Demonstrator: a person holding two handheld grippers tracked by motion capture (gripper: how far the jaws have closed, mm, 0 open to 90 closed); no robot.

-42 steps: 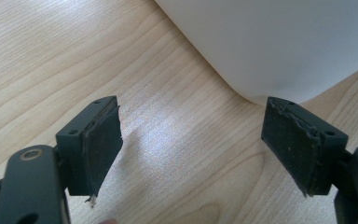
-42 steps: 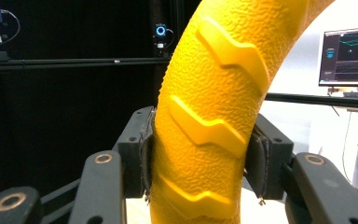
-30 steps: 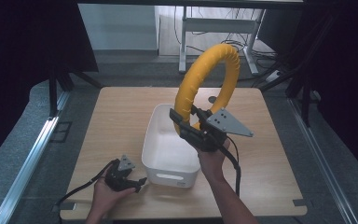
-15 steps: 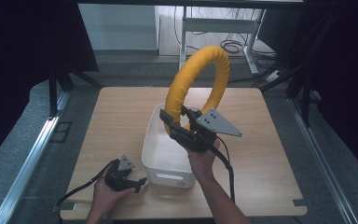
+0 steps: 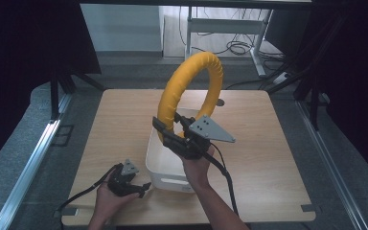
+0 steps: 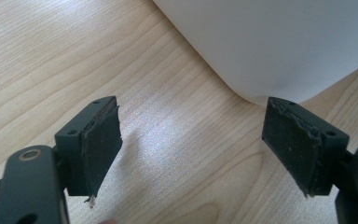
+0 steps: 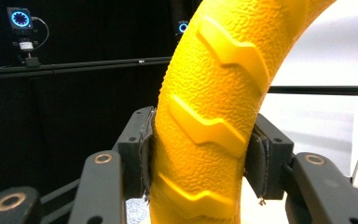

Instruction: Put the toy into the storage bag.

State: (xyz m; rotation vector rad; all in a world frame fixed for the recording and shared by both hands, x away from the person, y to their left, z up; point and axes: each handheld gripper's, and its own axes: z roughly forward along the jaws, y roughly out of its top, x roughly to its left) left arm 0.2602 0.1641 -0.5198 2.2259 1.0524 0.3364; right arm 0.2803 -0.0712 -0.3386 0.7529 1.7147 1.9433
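Over the last second my right gripper [image 5: 168, 135] has carried the yellow ring [image 5: 190, 91] leftward, from the right side of the white bin [image 5: 165, 168] to a spot above its middle. Its jaws are clamped on the lower left part of the ring, and in the right gripper view [image 7: 200, 158] both pads press into the ring's pebbled skin, one on each side, with raised chevron ridges running up the curve between them. Seen from the high view, the ring stands upright in the air above the bin, its arc rising toward the far edge of the wooden table [image 5: 268, 143], and I cannot tell whether its lowest part touches the bin. The grey three-cornered plate on that gripper points to the right. My left gripper [image 5: 139, 188] has stayed where it was, low at the near left of the table, just beside the bin's near left corner. In the left gripper view [image 6: 193, 149] its jaws stand wide apart with nothing between them but bare tabletop, and the bin's rounded white corner sits close ahead.
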